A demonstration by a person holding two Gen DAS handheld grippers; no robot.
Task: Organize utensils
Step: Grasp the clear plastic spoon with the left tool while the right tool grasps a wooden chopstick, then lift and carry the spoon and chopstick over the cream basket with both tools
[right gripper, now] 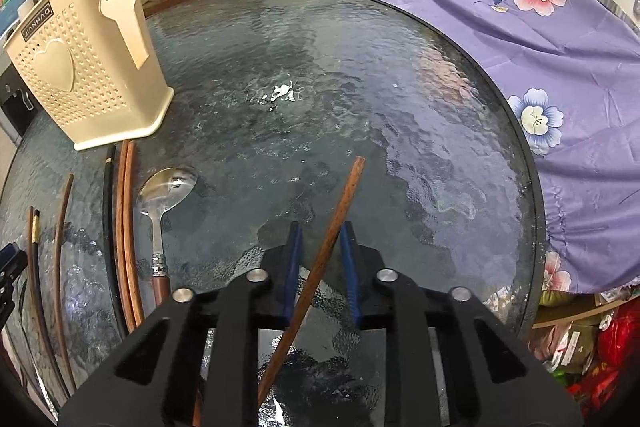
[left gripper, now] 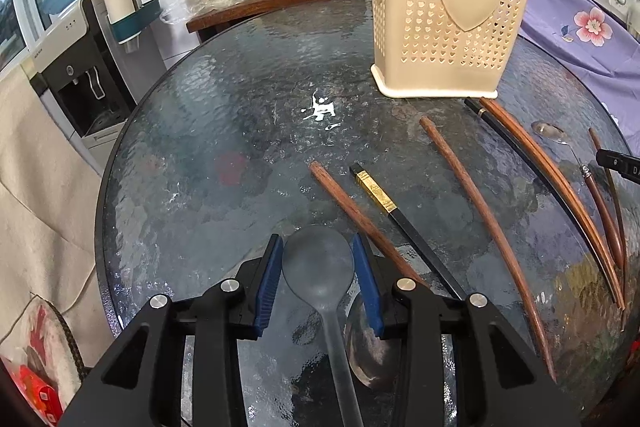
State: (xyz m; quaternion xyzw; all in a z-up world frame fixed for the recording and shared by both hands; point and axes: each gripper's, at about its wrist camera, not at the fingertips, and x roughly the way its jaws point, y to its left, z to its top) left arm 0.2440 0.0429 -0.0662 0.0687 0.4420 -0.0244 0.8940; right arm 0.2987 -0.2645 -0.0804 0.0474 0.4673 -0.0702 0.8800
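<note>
Grippers (left gripper: 319,269) (right gripper: 320,259) apart from beige basket (left gripper: 448,11)

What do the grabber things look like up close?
Both match. The left hand-held gripper and the right hand-held gripper have chunky black frames with triangle-shaped holes, round silver bolts, and two blue ribbed pads as fingertips. No cables or sleeves show.

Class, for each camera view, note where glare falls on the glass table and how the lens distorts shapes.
Left wrist view: white glare patch mid-table; chopsticks bow near the right edge. Right wrist view: glare beyond the held chopstick; the utensil basket leans, the glass table rim bulges.
</note>
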